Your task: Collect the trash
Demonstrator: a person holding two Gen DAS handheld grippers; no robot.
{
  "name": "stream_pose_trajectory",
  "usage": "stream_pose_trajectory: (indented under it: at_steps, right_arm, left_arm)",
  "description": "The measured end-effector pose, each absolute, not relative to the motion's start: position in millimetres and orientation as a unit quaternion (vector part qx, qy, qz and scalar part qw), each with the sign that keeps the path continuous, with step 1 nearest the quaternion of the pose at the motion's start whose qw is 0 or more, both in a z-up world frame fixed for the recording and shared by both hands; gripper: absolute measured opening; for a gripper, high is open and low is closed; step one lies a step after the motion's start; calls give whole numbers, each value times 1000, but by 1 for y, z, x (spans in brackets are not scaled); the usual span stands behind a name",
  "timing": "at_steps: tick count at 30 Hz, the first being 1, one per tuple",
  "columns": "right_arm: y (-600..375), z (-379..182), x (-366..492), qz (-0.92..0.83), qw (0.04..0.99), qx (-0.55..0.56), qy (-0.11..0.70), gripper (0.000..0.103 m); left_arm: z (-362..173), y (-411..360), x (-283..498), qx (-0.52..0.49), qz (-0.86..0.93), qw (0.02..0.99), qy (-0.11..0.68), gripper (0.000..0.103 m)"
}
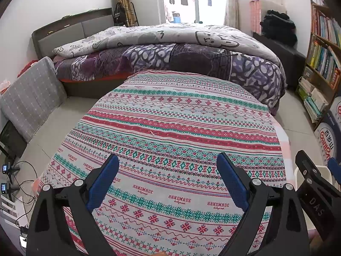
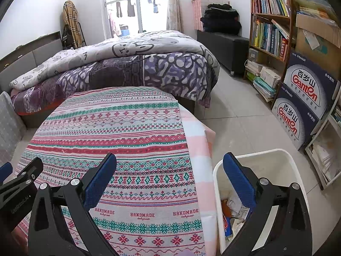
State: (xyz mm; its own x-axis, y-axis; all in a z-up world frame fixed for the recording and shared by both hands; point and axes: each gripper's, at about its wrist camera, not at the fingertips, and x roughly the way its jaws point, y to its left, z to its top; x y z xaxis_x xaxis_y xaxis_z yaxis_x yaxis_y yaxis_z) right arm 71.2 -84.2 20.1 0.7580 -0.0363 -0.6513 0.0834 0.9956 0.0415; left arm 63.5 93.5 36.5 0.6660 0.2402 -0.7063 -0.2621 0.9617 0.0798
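Observation:
A table with a patterned red and green cloth [image 1: 170, 128] fills the left wrist view; it also shows in the right wrist view [image 2: 119, 132]. A tiny pale scrap [image 1: 153, 133] lies near its middle, also faintly visible in the right wrist view [image 2: 63, 150]. My left gripper [image 1: 168, 160] is open and empty above the near part of the cloth. My right gripper [image 2: 170, 160] is open and empty, over the table's right edge. A white bin [image 2: 255, 160] stands on the floor to the right of the table, with paper and wrapper trash [image 2: 232, 211] inside.
A bed with purple and grey quilts [image 1: 170, 49] stands beyond the table. A bookshelf [image 2: 270, 21] and stacked water boxes [image 2: 302, 98] line the right wall. A grey cushion [image 1: 29, 98] and cables [image 1: 21, 183] are at the left. My right gripper [image 1: 332, 166] shows at the left wrist view's right edge.

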Motion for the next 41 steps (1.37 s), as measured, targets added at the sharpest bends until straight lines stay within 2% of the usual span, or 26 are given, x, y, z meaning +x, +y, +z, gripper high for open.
stream_pose_trajectory:
  at_steps: [15, 29, 41]
  right_arm:
    - [-85, 14, 73, -30, 932, 41, 358, 96]
    - [-86, 14, 73, -30, 931, 42, 360, 96]
    - [-86, 14, 73, -30, 931, 42, 360, 96]
  left_arm:
    - [32, 93, 63, -18, 135, 912, 387, 90]
    - [34, 88, 61, -14, 117, 920, 373, 85]
    - [34, 87, 62, -10, 132, 919, 372, 89]
